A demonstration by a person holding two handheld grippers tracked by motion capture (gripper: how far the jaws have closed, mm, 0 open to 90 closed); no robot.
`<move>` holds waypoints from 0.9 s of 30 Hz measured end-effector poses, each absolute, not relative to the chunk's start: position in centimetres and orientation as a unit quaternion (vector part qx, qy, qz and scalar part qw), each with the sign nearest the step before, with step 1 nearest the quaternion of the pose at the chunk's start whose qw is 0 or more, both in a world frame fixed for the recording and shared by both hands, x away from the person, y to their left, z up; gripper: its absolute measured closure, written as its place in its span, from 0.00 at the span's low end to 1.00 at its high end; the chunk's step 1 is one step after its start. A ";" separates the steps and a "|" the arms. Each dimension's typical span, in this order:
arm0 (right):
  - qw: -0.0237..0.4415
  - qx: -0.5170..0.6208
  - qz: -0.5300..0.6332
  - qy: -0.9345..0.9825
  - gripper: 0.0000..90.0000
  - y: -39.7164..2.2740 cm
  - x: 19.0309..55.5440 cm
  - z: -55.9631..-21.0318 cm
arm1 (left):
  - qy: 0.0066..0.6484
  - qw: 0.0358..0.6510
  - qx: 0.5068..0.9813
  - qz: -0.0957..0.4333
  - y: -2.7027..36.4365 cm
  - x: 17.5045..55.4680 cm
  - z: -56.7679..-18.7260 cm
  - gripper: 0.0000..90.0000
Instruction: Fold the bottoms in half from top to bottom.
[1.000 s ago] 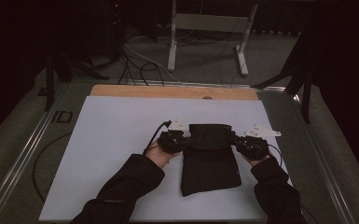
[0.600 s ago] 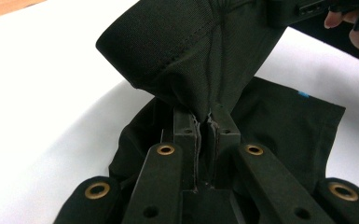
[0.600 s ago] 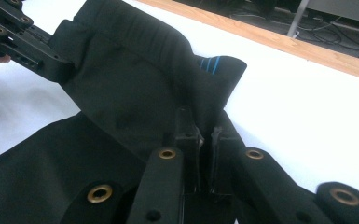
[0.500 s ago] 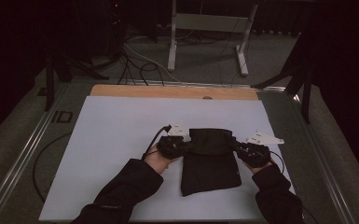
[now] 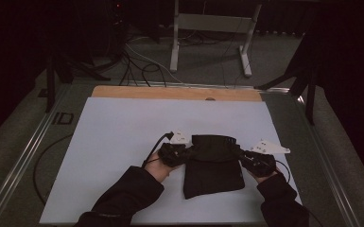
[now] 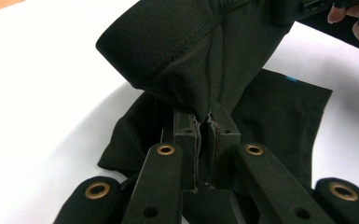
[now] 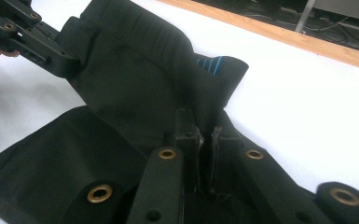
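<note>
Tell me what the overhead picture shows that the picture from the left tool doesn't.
The high view alone shows the whole white table, its wooden far edge, the cables on the floor, a metal stand and both sleeves. The left gripper view alone shows, up close, the left tool shut on a bunched fold of the black garment, and a small blue mark on the cloth. Both show the garment partly lifted off the white table, with the right tool gripping its other side.
</note>
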State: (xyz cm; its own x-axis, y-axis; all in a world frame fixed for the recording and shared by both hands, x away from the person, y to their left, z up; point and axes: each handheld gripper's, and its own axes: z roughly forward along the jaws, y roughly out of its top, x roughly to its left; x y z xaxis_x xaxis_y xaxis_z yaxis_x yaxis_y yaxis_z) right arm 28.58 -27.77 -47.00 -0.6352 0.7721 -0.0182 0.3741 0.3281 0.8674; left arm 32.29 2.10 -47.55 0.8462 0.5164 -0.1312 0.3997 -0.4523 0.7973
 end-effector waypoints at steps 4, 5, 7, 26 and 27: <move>0.218 0.366 0.449 0.785 0.94 -27.8 27.8 -47.3 | 0.266 0.446 0.852 0.068 2.0 31.8 -47.7 0.95; 0.218 0.366 0.449 0.785 0.94 -27.8 27.8 -47.3 | 0.266 0.446 0.852 0.068 2.0 31.8 -47.7 0.95; 0.216 0.367 0.452 0.784 0.94 -27.8 27.5 -47.5 | 0.264 0.446 0.853 0.067 2.0 31.5 -47.7 0.95; 0.208 0.363 0.448 0.790 0.94 -27.9 25.4 -48.4 | 0.258 0.451 0.852 0.063 2.1 29.4 -49.0 0.95; 0.208 0.363 0.448 0.790 0.94 -27.9 25.4 -48.4 | 0.258 0.451 0.852 0.063 2.1 29.4 -49.0 0.95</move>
State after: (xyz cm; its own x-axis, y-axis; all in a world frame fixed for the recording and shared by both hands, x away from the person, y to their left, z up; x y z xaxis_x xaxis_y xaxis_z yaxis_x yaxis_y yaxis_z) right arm 25.38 -27.95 -48.38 -0.6505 0.7595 -0.0040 0.3862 0.3353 0.8593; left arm 29.35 2.06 -48.98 0.8594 0.4958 -0.1250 0.3822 -0.4606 0.8011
